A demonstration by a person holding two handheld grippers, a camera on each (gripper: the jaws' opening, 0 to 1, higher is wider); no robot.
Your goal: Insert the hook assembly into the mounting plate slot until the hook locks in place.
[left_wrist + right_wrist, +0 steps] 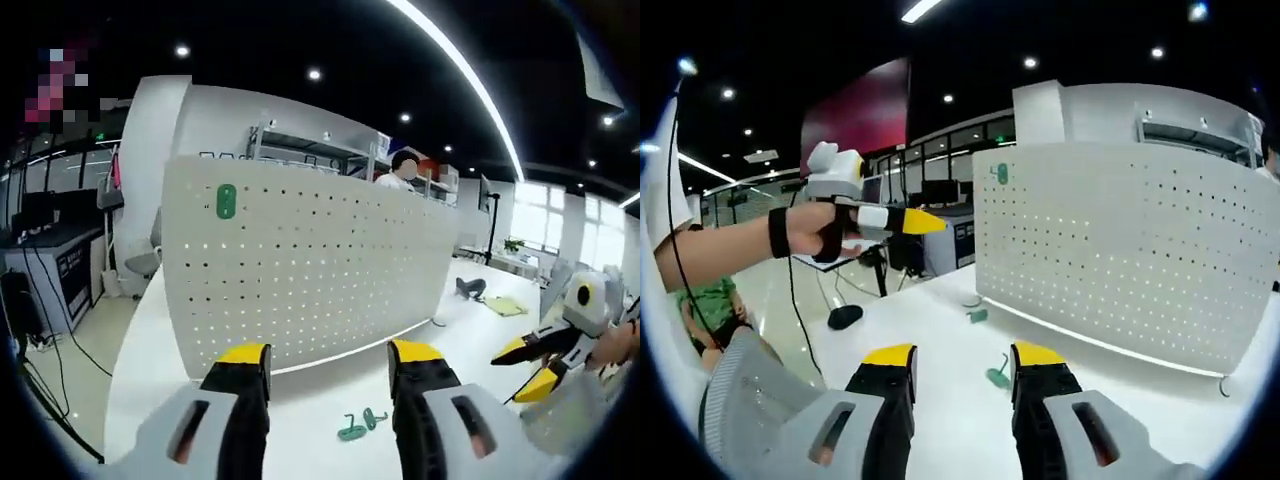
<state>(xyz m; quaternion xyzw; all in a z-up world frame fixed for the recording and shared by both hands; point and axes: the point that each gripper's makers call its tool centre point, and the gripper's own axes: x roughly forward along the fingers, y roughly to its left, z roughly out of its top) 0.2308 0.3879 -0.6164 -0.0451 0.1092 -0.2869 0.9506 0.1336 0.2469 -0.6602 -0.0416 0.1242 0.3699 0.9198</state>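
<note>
Left tongs (329, 362) stand apart, holding nothing, low in the left gripper view. Between their tips, two green hooks (357, 426) lie on the white tabletop (150, 340). Behind stands the white pegboard (310, 270), a green plate (226, 200) at its upper left. Right tongs (963, 360) stand apart too, empty, above one green hook (998, 375).

The right jaw hides part of the hook (999, 374), and the pegboard (1130, 250) runs off the right gripper view's edge.
</note>
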